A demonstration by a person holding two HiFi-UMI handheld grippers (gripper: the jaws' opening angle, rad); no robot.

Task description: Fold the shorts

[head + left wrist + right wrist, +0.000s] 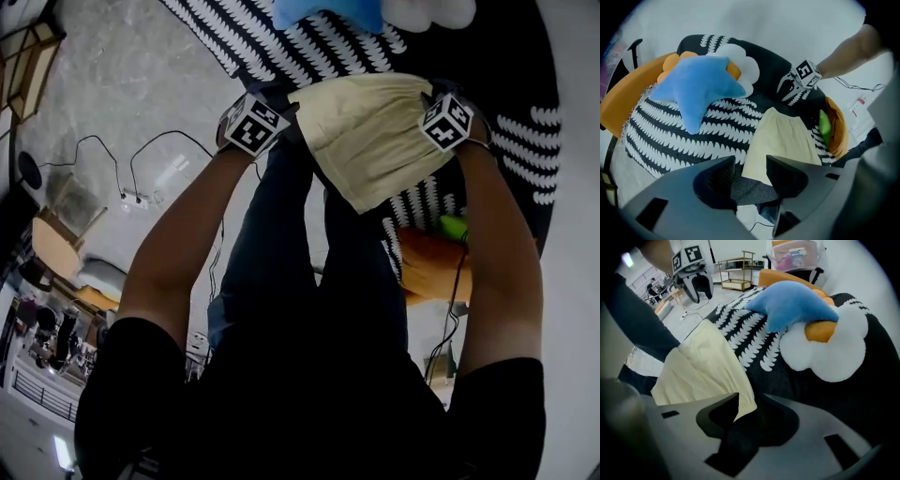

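Observation:
Cream shorts (375, 131) lie folded on a black cover with white leaf print (244, 37), their near part hanging over its edge toward my legs. My left gripper (264, 105) is at the shorts' left corner and my right gripper (439, 98) at the right corner. In the left gripper view the left gripper (750, 161) stands open, with the shorts' edge (780, 140) just beyond its right finger. In the right gripper view the right gripper (750, 401) is open too. The shorts' hem corner (740, 397) rests by its left finger, and no pad presses on it.
A blue star pillow (701, 89) and a white flower cushion with an orange middle (825, 348) lie farther back on the cover. An orange cushion (431, 267) with a green item (454, 226) sits at the right. Cables and a power strip (136, 199) are on the floor at the left.

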